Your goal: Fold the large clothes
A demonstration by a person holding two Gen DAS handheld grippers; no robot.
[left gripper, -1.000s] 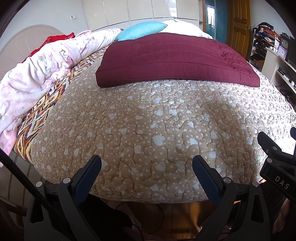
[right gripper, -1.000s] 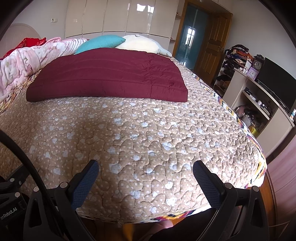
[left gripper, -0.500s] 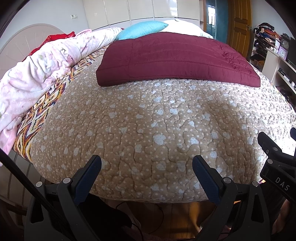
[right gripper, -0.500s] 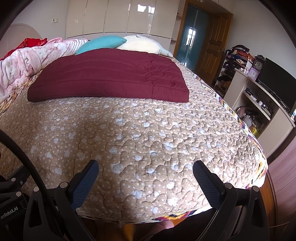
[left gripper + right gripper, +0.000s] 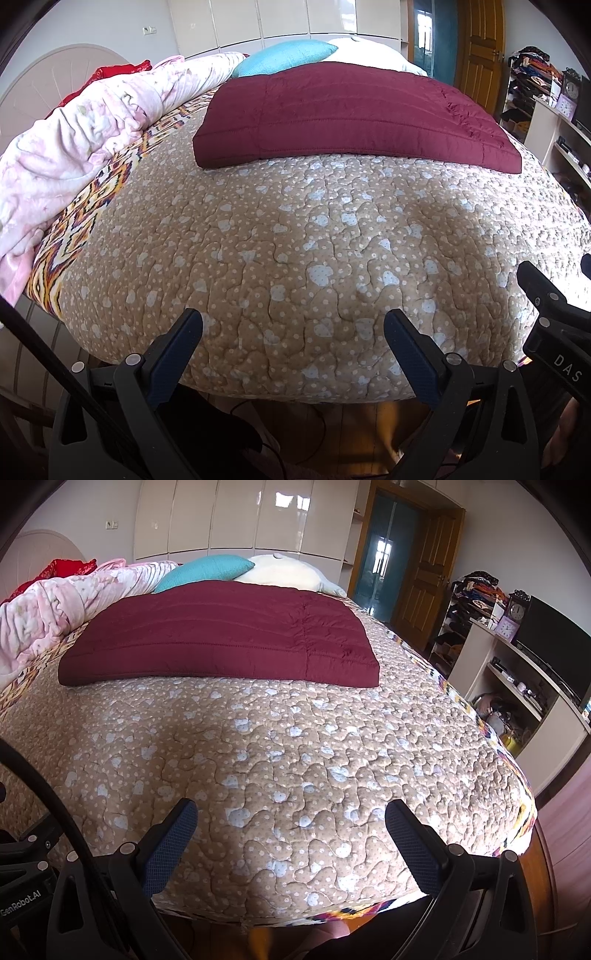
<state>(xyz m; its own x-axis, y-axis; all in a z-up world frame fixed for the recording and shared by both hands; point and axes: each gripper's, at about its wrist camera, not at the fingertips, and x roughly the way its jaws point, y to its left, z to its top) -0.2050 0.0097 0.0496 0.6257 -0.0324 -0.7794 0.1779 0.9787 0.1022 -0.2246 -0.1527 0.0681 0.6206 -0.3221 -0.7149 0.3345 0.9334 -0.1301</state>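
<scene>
The dark red padded jacket (image 5: 354, 114) lies flat in the middle of the bed, past the brown quilt (image 5: 295, 258) with little white hearts. The left gripper (image 5: 293, 345) and the right gripper (image 5: 291, 834) are both wide open and hold nothing, low at the bed's near edge. To do this well, I think each should reach across and pinch one near corner of the jacket, then lift together.

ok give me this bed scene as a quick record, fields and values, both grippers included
garment: maroon quilted garment, lying flat on the far half of the bed
surface: tan quilted bedspread
left gripper: open, empty, at the near bed edge
right gripper: open, empty, at the near bed edge
beside garment: pink blanket bunched along the left side
behind garment: teal pillow, cream pillow
</scene>
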